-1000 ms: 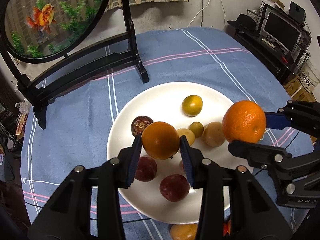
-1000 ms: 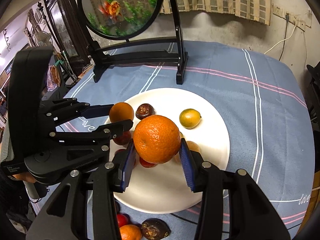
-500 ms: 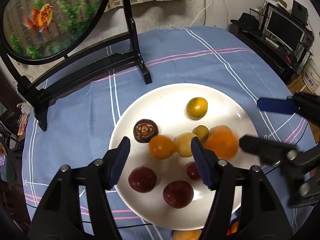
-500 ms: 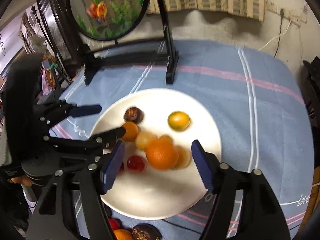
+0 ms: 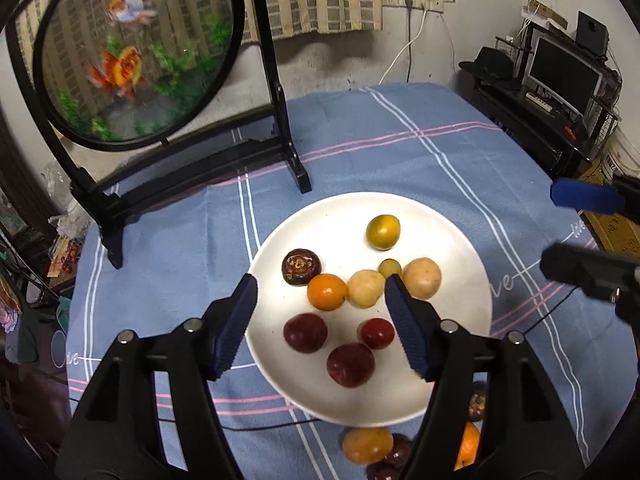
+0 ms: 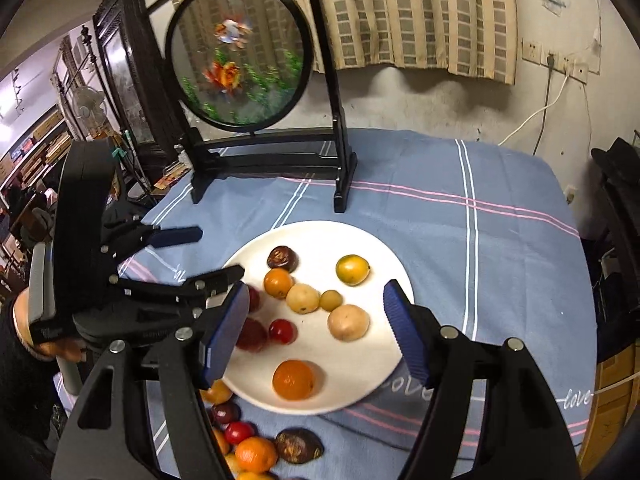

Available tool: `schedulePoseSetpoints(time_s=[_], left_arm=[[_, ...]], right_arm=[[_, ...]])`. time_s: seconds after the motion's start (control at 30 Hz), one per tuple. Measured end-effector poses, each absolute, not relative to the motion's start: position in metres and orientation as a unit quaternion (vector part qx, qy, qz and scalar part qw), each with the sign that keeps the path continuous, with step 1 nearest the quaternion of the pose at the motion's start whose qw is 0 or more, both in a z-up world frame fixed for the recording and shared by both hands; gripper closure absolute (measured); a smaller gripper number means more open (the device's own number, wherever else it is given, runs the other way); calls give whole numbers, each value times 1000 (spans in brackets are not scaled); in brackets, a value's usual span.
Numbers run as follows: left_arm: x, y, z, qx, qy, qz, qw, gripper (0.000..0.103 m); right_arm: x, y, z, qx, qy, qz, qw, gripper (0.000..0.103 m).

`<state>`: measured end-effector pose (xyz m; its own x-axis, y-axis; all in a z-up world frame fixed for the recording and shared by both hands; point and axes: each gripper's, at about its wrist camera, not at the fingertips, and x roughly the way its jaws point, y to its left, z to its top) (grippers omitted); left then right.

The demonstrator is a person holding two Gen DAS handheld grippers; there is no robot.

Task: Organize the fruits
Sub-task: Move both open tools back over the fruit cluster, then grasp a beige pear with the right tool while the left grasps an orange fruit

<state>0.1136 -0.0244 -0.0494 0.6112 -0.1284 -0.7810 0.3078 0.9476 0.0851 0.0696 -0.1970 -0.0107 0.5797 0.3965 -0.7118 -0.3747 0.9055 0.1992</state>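
White porcelain shows between the fruits on the round plate (image 6: 384,256), which sits on the blue plaid tabletop (image 6: 500,248) in front of a black-framed round goldfish screen (image 6: 240,56). Both tools hang above the plate with their jaws spread wide and nothing between them: the left tool (image 5: 320,320) over the near left part, the right tool (image 6: 316,328) over the near right part. On the plate lie a small orange (image 5: 326,292), a pale yellow fruit (image 5: 366,288) touching it, a larger tan fruit (image 5: 422,278), a tiny greenish one (image 5: 390,268), a yellow-green citrus (image 5: 383,232) farther back, a dark wrinkled fruit (image 5: 301,267) and three red plums (image 5: 350,364). A bigger orange (image 6: 293,380) rests alone near the plate's front edge, blurred in the right wrist view. More loose fruits (image 6: 256,454) lie on the cloth just in front of the plate.
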Motion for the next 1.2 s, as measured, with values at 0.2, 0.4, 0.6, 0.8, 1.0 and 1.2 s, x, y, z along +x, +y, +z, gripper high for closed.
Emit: schedulePoseSetpoints(time_s=[0.2, 0.4, 0.6, 0.8, 1.0, 1.2], left_arm=[[82, -16, -30, 107, 407, -113, 900, 28], [47, 2, -31, 84, 414, -102, 901, 26], [7, 26, -61, 47, 455, -90, 885, 24], [-25, 44, -103, 27, 512, -84, 854, 24], [-46, 45, -118, 23, 535, -87, 840, 24], [-59, 22, -122, 35, 541, -123, 831, 24]], right_arm=[[25, -200, -9, -7, 401, 220, 889, 32], [-20, -212, -29, -8, 428, 218, 877, 31], [-63, -215, -79, -14, 479, 214, 851, 31], [-88, -194, -133, -99, 514, 217, 824, 31], [-75, -182, -155, -149, 514, 225, 814, 34], [-70, -170, -161, -182, 524, 258, 791, 64]])
